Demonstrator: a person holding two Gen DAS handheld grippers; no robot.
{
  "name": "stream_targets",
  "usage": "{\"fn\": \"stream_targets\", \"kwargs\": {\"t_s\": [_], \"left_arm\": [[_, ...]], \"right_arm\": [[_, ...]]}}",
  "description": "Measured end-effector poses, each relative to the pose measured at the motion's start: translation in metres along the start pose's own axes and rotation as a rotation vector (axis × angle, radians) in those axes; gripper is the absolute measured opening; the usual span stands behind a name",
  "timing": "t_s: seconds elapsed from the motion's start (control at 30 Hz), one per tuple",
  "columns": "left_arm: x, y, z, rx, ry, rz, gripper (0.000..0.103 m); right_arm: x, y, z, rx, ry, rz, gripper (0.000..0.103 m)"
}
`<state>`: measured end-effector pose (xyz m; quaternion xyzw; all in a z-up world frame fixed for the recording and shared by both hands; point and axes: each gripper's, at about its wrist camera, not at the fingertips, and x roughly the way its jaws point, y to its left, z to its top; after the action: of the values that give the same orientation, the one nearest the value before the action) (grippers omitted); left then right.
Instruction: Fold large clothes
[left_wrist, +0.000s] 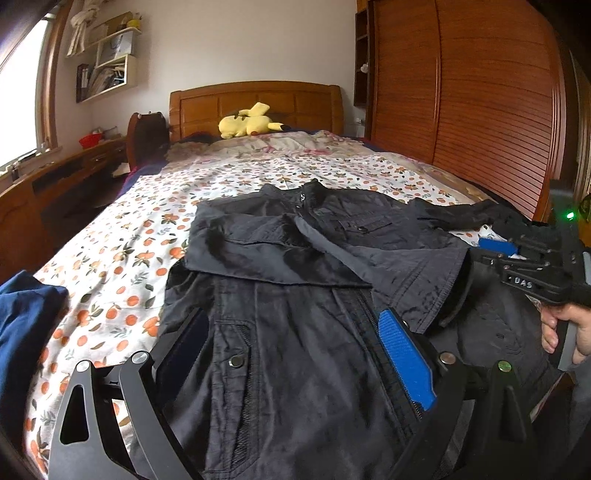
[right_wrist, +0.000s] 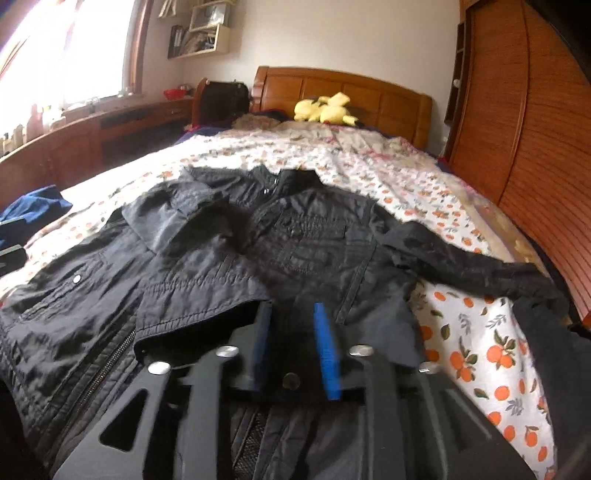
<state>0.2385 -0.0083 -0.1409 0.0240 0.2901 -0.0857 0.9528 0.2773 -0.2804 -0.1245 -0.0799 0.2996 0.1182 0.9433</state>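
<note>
A black jacket (left_wrist: 295, 280) lies front-up on the bed with its collar toward the headboard. Its left sleeve is folded across the chest; the other sleeve (right_wrist: 472, 266) stretches out to the right. My left gripper (left_wrist: 295, 332) is open, its jaws wide over the jacket's lower front, holding nothing. My right gripper (right_wrist: 293, 325) has its jaws partly closed around the jacket's cuff edge; it also shows in the left wrist view (left_wrist: 517, 254), held by a hand at the jacket's right side.
The bed has an orange-print sheet (left_wrist: 122, 258). A blue garment (left_wrist: 26, 325) lies at the left edge. A yellow plush toy (left_wrist: 247, 122) sits by the headboard. A wooden wardrobe (left_wrist: 461, 92) stands right, a desk (left_wrist: 55, 184) left.
</note>
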Motion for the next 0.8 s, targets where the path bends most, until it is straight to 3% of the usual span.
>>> {"fn": "stream_targets", "kwargs": {"t_s": [0.3,0.5,0.63,0.8], "left_arm": [[0.008,-0.011,-0.003,0.021,0.008,0.000,0.097],[0.011,-0.010,-0.004,0.017,0.013,0.013,0.100],[0.013,-0.007,-0.004,0.006,0.019,0.015,0.100],[0.013,-0.006,-0.005,0.007,0.022,0.015,0.100]], "right_arm": [[-0.005,0.032,0.000,-0.050,-0.038,0.122,0.049],[0.004,0.065,-0.005,-0.125,-0.004,0.218,0.049],[0.012,0.081,-0.009,-0.164,0.015,0.241,0.057],[0.034,0.092,-0.012,-0.188,0.085,0.234,0.057]]}}
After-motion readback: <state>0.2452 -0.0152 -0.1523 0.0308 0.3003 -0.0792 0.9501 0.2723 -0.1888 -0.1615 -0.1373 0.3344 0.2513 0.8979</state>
